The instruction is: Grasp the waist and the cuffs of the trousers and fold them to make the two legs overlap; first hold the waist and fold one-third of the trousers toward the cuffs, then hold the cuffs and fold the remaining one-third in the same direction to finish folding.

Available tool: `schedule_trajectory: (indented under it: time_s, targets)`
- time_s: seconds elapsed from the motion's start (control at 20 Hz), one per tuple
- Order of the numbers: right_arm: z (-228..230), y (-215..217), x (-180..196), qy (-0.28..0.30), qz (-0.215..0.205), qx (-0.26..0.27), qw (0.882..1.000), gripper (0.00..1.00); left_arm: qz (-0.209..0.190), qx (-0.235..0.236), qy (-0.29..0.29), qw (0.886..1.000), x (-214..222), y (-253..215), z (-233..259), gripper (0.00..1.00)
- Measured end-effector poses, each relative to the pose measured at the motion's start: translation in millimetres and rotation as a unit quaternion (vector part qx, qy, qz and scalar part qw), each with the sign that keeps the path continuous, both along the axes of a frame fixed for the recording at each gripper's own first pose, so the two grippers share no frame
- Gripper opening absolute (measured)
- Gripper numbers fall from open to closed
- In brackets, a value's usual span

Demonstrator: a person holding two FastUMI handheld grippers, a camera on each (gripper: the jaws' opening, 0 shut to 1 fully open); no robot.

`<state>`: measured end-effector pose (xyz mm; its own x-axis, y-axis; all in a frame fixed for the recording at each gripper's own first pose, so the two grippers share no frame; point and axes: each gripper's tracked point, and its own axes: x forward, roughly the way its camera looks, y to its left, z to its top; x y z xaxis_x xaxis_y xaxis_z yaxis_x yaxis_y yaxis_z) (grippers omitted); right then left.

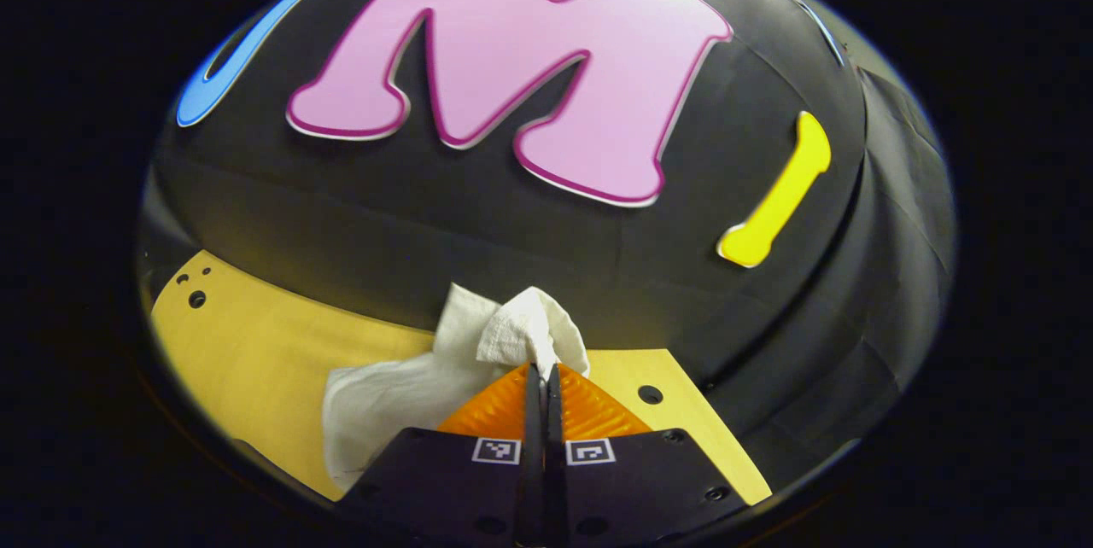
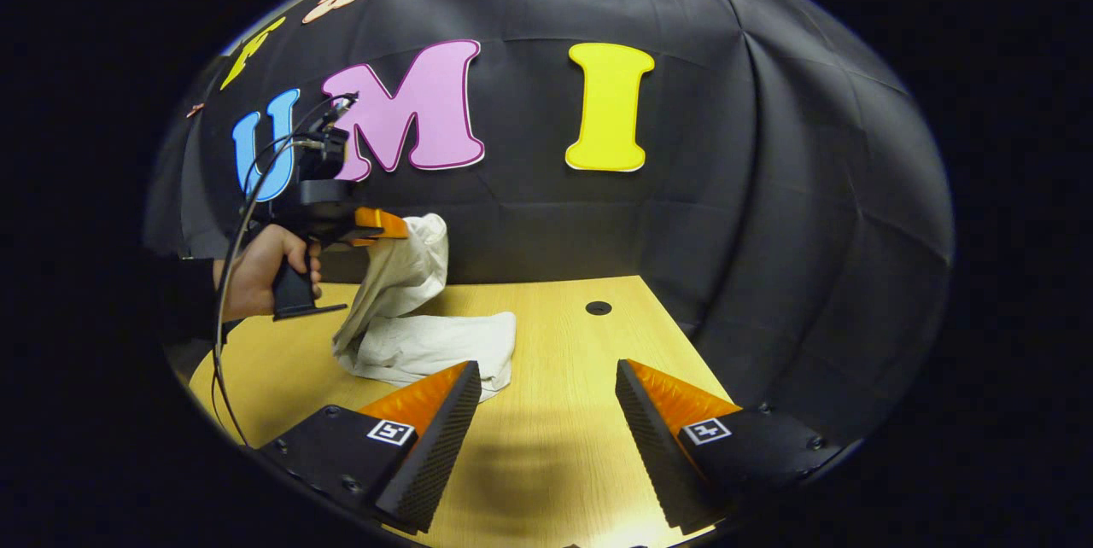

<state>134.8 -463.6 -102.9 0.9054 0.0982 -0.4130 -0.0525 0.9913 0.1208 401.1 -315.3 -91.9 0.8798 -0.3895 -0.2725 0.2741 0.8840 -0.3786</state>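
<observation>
The white trousers lie bunched on the wooden table, with one end lifted off it. In the left gripper view my left gripper is shut on a crumpled fold of the trousers, which hangs down to the left. The right gripper view shows that same left gripper raised above the table at the left, held by a hand, with the cloth draping from it. My right gripper stands open low over the table, just right of the trousers, holding nothing.
The black cloth wall closes the back and right sides of the table. A round hole sits in the tabletop near the back. A cable loops from the left gripper. Bare table lies ahead of the right gripper.
</observation>
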Motion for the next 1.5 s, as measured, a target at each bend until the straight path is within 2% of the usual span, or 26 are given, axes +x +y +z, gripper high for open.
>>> schedule_trajectory:
  time_s: [0.2, 0.4, 0.55, 0.7, 0.75, 0.8, 0.85, 0.95, 1.15, 1.35, 1.5]
  targets:
    - [-2.0, -5.5, -11.6, 0.006, -0.009, 0.000, 1.000, 0.98, -0.010, 0.023, 0.019, 1.000, -4.7, -32.5, -25.8, 0.05]
    - [-13.0, -18.7, -27.9, 0.027, -0.028, 0.023, 0.999, 0.98, -0.040, 0.041, 0.085, 0.995, -21.5, -59.0, -65.5, 0.13]
    - [-16.2, -25.9, -30.7, 0.032, -0.045, 0.042, 0.998, 0.98, -0.050, 0.033, 0.106, 0.993, -40.7, -64.1, -72.6, 0.34]
    - [-13.2, -32.7, -31.2, 0.028, -0.052, 0.023, 0.998, 0.98, -0.047, 0.048, 0.107, 0.992, -61.5, -53.6, -83.9, 0.77]
    - [-10.0, -31.5, -31.6, 0.027, -0.052, 0.025, 0.998, 0.98, -0.042, 0.051, 0.109, 0.992, -70.9, -46.2, -82.6, 0.80]
    - [-7.0, -28.6, -32.1, 0.026, -0.051, 0.029, 0.998, 0.98, -0.040, 0.051, 0.109, 0.992, -80.1, -39.3, -80.3, 0.92]
    - [-2.4, -25.3, -31.7, 0.024, -0.049, 0.033, 0.998, 0.99, -0.036, 0.053, 0.105, 0.992, -92.4, -29.9, -75.4, 0.96]
    - [8.1, -18.4, -33.9, 0.016, -0.042, 0.033, 0.998, 0.99, -0.031, 0.074, 0.082, 0.993, -118.3, -6.5, -62.6, 0.96]
    - [30.9, -4.3, -42.9, 0.000, -0.028, 0.024, 0.999, 0.99, -0.010, 0.152, -0.003, 0.988, -171.8, 55.5, -19.8, 0.96]
    - [45.2, 9.4, -67.1, 0.009, -0.035, 0.030, 0.999, 0.98, 0.030, 0.144, -0.060, 0.987, -238.6, 98.2, 26.0, 0.96]
    - [65.7, 23.4, -86.8, -0.008, -0.021, 0.021, 1.000, 0.99, 0.047, 0.137, -0.091, 0.985, -296.2, 121.0, 44.6, 0.96]
